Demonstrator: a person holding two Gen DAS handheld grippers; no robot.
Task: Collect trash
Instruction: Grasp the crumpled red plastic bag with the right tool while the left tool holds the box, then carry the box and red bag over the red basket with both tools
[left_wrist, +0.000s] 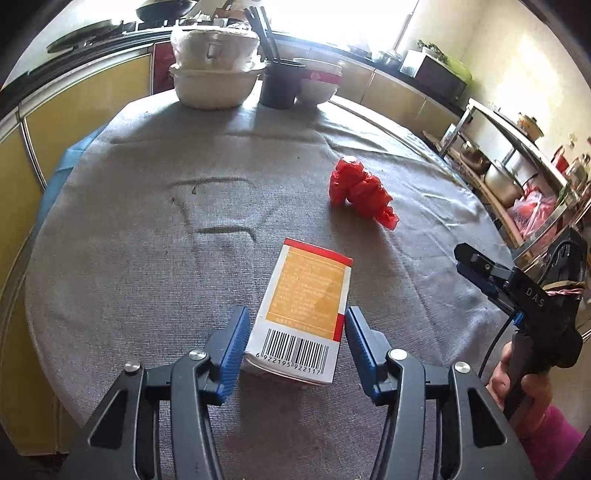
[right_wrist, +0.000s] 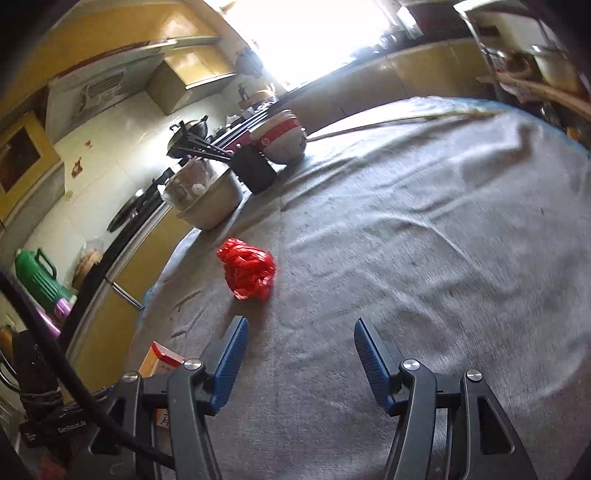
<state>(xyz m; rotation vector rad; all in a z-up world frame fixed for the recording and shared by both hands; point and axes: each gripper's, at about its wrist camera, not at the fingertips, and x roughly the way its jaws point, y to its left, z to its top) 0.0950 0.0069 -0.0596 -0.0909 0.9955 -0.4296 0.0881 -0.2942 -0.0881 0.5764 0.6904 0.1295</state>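
Straddling the box (left_wrist: 301, 314) on the cloth (left_wrist: 147, 258), left gripper (left_wrist: 293, 332) is spread, pads seemingly not touching. Close squarely on its long sides. Right gripper (right_wrist: 297, 350) gapes empty near red bag (right_wrist: 246, 268).

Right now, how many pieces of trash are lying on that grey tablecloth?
2. A white-and-orange cardboard box lies between the open left tongs, seemingly not yet gripped. A crumpled red plastic bag sits farther out, ahead of the open right tongs. Smaller scraps may be hidden.
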